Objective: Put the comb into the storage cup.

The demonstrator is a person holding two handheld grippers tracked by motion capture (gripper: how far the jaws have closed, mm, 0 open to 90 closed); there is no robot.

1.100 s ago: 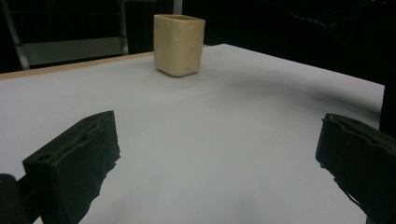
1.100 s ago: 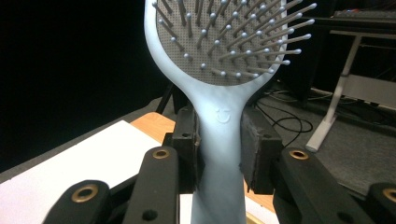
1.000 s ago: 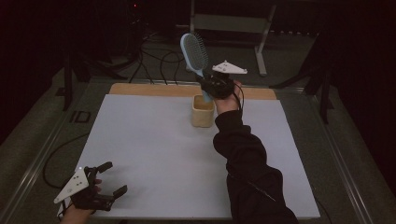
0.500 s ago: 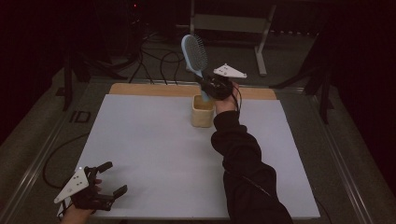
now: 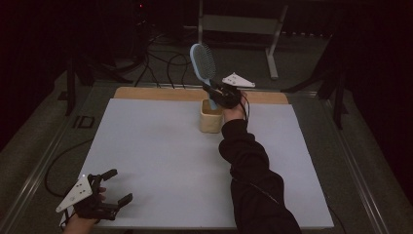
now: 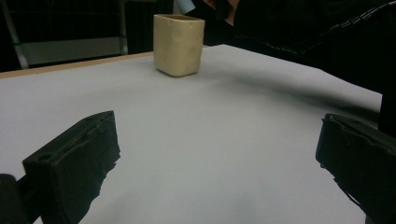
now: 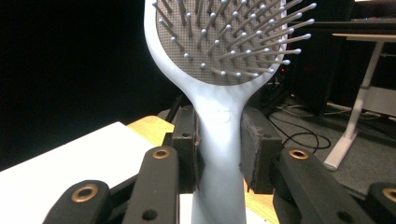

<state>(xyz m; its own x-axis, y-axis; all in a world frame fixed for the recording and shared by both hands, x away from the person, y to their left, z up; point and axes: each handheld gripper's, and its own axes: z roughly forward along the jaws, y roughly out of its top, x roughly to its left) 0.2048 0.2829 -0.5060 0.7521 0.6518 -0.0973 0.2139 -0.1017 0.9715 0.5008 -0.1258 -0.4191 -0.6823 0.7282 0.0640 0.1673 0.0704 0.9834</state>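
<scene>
Hairbrush [image 5: 203, 62] handle is clamped between the pads of my right tool [image 5: 218, 92], head up and tilted toward the far left, its lower tip in or just above the mouth of the beige cup [image 5: 211, 121] that stands at the far middle of the desk [image 5: 146, 146]; I cannot tell whether the tip touches the cup. In the right gripper view the jaws are closed snugly on the pale blue handle [image 7: 219, 154] just below the bristled head [image 7: 224, 42], which faces the camera.

My left tool [image 5: 109, 187] rests at the near left corner of the desk, jaws spread wide and holding nothing; its view looks across the bare white surface to the cup [image 6: 178, 44].

I judge the step to be standing the brush in the cup. To do it well I should keep the handle centred over the opening, lower it straight down so the tip does not catch the rim and tip the light cup over, and let go only when the handle rests on the bottom. The heavy head will lean, so I should let it settle against the rim first.

I can read no brand, label or writing on the brush or cup.
</scene>
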